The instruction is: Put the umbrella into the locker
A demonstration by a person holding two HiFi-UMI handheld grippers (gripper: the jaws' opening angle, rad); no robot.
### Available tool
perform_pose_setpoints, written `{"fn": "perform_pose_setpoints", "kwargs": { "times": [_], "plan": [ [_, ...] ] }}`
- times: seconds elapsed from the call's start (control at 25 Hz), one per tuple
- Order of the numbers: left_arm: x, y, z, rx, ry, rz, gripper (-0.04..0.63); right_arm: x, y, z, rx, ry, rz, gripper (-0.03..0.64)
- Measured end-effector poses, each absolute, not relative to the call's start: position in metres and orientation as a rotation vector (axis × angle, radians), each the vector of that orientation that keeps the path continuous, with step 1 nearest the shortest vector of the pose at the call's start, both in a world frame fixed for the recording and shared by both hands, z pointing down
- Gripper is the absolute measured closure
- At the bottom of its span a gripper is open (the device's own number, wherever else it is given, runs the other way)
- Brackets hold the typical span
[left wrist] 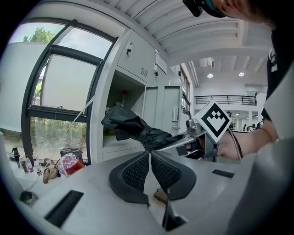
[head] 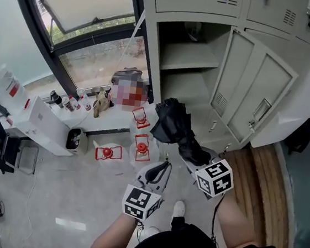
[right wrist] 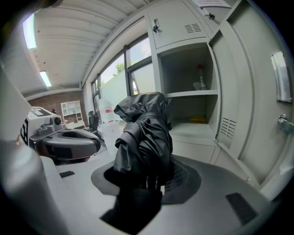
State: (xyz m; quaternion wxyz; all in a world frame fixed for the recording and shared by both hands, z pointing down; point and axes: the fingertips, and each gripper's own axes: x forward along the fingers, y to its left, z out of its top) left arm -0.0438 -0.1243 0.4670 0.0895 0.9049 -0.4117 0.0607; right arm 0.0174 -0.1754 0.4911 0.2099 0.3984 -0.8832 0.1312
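Pale grey metal makes up the locker point(head: 153, 65), which fills the far right of the scene. One compartment stands open, with a shelf point(head: 187, 57) across it. Its door point(head: 256, 90) is swung out to the right. To the left of the locker, a dark-framed window point(head: 84, 12) looks out on greenery, and a white floor point(head: 52, 192) spreads below it. A strip of wooden flooring point(head: 261, 188) runs along the near right, under the open door.

The umbrella point(right wrist: 143, 133) is black and folded, its fabric bunched loosely. It is in the air in front of the open compartment, outside it, with its far end pointing towards the locker. The right gripper point(right wrist: 151, 179) has its jaws clamped on the umbrella's near end, and the dark fabric fills the gap between the pads. The left gripper point(left wrist: 149, 158) hangs just to the left of the right one and a little nearer. Its jaws are closed, the ribbed pads meeting at the tip with nothing between them.

Small red-and-white objects point(head: 141, 147) lie on the floor near the locker's foot, left of the umbrella. In the right gripper view a clear bottle point(right wrist: 200, 77) stands at the back of the upper part of the compartment, and something flat and yellow point(right wrist: 197, 119) lies on the level below it.
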Motion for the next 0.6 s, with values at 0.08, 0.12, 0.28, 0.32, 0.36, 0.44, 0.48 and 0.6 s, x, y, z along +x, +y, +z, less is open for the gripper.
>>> {"fn": "perform_pose_setpoints", "kwargs": {
  "times": [0.08, 0.12, 0.28, 0.32, 0.36, 0.44, 0.48, 0.6],
  "plan": [
    [-0.038, -0.132, 0.467, 2.696, -1.214, 0.18, 0.569, 0.024, -0.184, 0.491, 1.118, -2.447, 0.368, 0.371],
    [-0.035, -0.136, 0.467, 2.698, -1.209, 0.18, 0.569, 0.027, -0.188, 0.491, 1.122, -2.444, 0.367, 0.371],
    [-0.022, -0.151, 0.469, 2.705, -1.19, 0.185, 0.569, 0.039, -0.205, 0.493, 1.137, -2.429, 0.365, 0.371],
    [-0.019, -0.155, 0.469, 2.706, -1.186, 0.186, 0.569, 0.042, -0.209, 0.493, 1.141, -2.426, 0.368, 0.371],
    [-0.015, -0.159, 0.469, 2.708, -1.183, 0.186, 0.569, 0.045, -0.214, 0.494, 1.145, -2.422, 0.37, 0.371],
    [-0.008, -0.167, 0.469, 2.713, -1.175, 0.186, 0.569, 0.052, -0.222, 0.495, 1.155, -2.414, 0.375, 0.371],
    [-0.004, -0.171, 0.469, 2.715, -1.171, 0.186, 0.569, 0.054, -0.227, 0.496, 1.158, -2.41, 0.377, 0.371],
    [0.005, -0.182, 0.47, 2.716, -1.172, 0.189, 0.569, 0.061, -0.24, 0.497, 1.158, -2.406, 0.377, 0.371]
  ]
}}
